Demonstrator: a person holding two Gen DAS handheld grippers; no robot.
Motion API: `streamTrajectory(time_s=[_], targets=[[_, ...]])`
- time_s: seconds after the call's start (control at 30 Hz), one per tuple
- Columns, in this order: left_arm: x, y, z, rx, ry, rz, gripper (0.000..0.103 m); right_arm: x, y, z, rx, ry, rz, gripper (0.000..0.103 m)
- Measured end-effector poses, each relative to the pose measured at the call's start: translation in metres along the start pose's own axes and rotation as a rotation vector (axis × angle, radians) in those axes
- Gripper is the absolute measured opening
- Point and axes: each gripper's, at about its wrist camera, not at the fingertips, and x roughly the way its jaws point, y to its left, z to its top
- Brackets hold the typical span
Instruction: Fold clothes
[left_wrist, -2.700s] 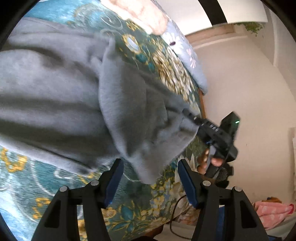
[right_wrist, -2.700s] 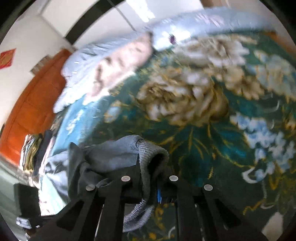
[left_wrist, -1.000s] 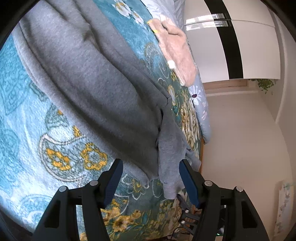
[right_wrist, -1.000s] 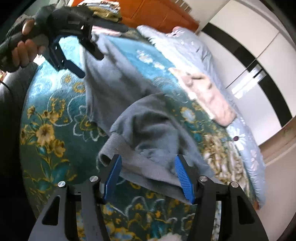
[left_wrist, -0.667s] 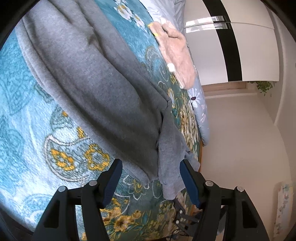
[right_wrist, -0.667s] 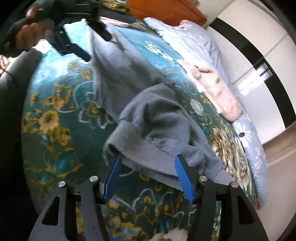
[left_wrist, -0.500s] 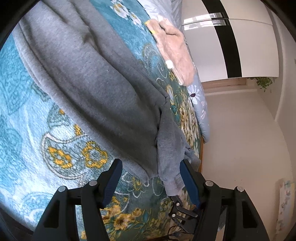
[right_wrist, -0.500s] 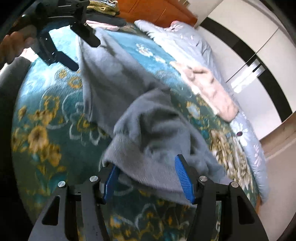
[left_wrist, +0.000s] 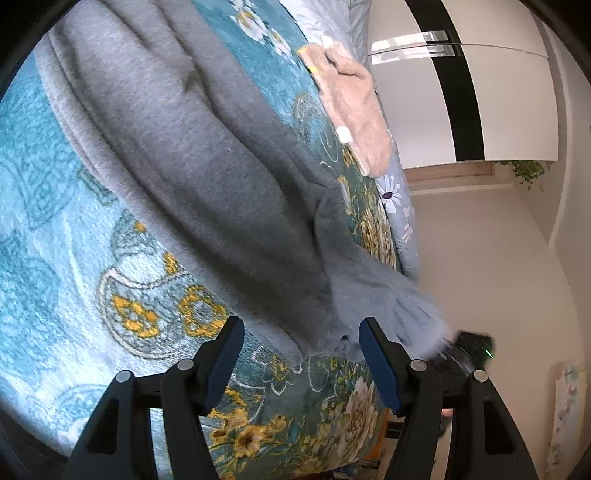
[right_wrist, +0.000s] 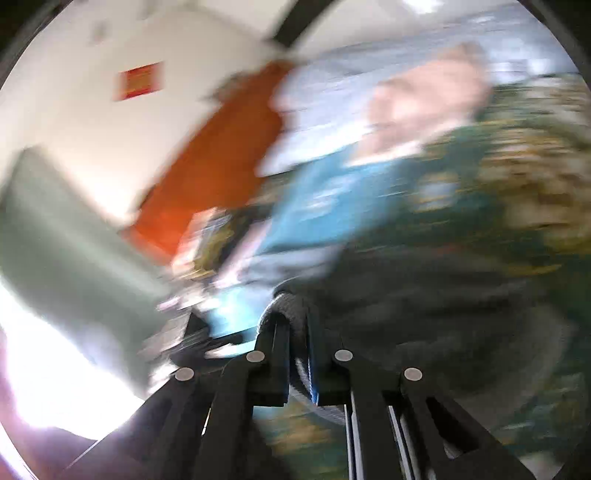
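Two grippers, one grey garment (left_wrist: 207, 177), one pink cloth (left_wrist: 354, 110); the left gripper (left_wrist: 299, 350) gapes with nothing pinched, the garment's hem at its twelve o'clock on the floral bedspread (left_wrist: 66, 266); the right gripper (right_wrist: 299, 332), wide open a second ago, has clamped onto the garment's ribbed edge, its view now blurred; farther off, at one o'clock, lies the pink cloth.

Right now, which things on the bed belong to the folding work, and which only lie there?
For the job:
grey sweatshirt
right claw, shut on its ribbed edge
left claw, open

Only lying there:
pink fluffy garment
floral bedspread
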Motion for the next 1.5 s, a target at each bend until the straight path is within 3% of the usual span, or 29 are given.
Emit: streamTrajectory(time_s=[0.17,0.27,0.37,0.43,0.47,0.5,0.73,0.77,0.8,0.83,0.97,1.03,1.13,1.23,1.33,1.4,1.43,1.5], targets=[[-0.002,0.003,0.003,-0.012,-0.009,0.003,0.069,-0.009,-0.088,0.019,0.251,-0.053,-0.211,0.008],[0.002,0.006,0.004,-0.02,-0.002,0.011,0.069,-0.018,-0.106,0.018,0.302,-0.096,-0.264,0.008],[0.007,0.007,0.004,-0.024,0.006,0.015,0.069,-0.028,-0.103,0.01,0.304,-0.133,-0.211,0.013],[0.011,0.007,0.004,-0.026,0.016,0.019,0.069,-0.024,-0.102,0.007,0.307,-0.117,-0.171,0.042],[0.013,0.007,0.003,-0.027,0.022,0.02,0.069,-0.019,-0.101,0.006,0.309,-0.099,-0.155,0.062],[0.015,0.007,0.003,-0.024,0.028,0.022,0.069,-0.014,-0.1,0.005,0.31,-0.081,-0.14,0.065],[0.011,0.006,0.002,-0.023,0.019,0.017,0.069,0.03,-0.088,0.004,0.285,0.022,-0.149,0.062],[0.009,0.007,0.002,-0.027,0.015,0.015,0.069,0.035,-0.086,0.004,0.289,0.04,-0.158,0.045],[0.008,0.008,0.002,-0.03,0.012,0.013,0.069,0.04,-0.083,0.005,0.281,0.071,-0.186,0.021],[0.007,0.01,0.002,-0.034,0.012,0.011,0.069,0.046,-0.078,0.005,0.257,0.106,-0.236,0.015],[0.007,0.013,0.002,-0.038,0.018,0.007,0.069,0.032,-0.064,0.007,0.238,0.042,-0.147,0.01],[0.005,0.015,0.002,-0.043,0.018,0.005,0.069,0.013,-0.067,0.008,0.279,-0.039,-0.057,0.01],[0.004,0.018,0.003,-0.049,0.017,-0.004,0.069,-0.002,-0.088,0.005,0.31,-0.045,-0.224,0.01],[0.003,0.019,0.004,-0.052,0.016,-0.005,0.069,0.001,-0.126,-0.013,0.428,-0.008,-0.221,0.01],[0.002,0.022,0.005,-0.058,0.016,-0.001,0.069,-0.006,-0.128,-0.022,0.434,-0.039,-0.153,0.019],[0.002,0.023,0.005,-0.062,0.015,-0.001,0.069,-0.015,-0.124,-0.025,0.416,-0.046,-0.105,0.056],[0.002,0.023,0.005,-0.062,0.014,-0.001,0.069,-0.018,-0.123,-0.026,0.406,-0.045,-0.088,0.062],[0.004,0.022,0.005,-0.06,0.015,-0.001,0.069,-0.026,-0.115,-0.03,0.336,-0.034,-0.087,0.064]])
